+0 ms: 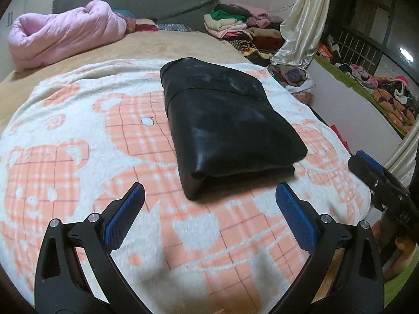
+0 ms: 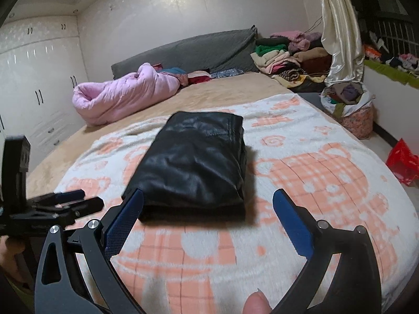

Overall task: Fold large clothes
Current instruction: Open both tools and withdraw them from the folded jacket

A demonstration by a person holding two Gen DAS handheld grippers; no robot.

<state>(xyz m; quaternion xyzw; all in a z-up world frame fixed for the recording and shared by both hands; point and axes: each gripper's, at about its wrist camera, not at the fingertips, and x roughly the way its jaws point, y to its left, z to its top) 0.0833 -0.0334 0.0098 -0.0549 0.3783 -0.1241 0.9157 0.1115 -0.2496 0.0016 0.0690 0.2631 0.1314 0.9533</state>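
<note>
A black leather-like garment (image 1: 222, 120) lies folded into a thick rectangle on the white-and-orange bear blanket (image 1: 65, 136). It also shows in the right wrist view (image 2: 196, 162). My left gripper (image 1: 209, 193) is open and empty, just short of the garment's near edge. My right gripper (image 2: 208, 198) is open and empty at the garment's near edge, its left finger (image 2: 125, 217) in front of the near left corner. The right gripper shows at the right edge of the left wrist view (image 1: 379, 180); the left gripper shows at the left of the right wrist view (image 2: 68, 201).
A rolled pink quilt (image 2: 123, 96) lies at the bed's far left. Piles of folded clothes (image 2: 288, 55) stand by the grey headboard (image 2: 188, 49). A basket of clothes (image 2: 348, 107) and a red bag (image 2: 402, 162) sit on the floor at right. White wardrobes (image 2: 34, 83) line the left wall.
</note>
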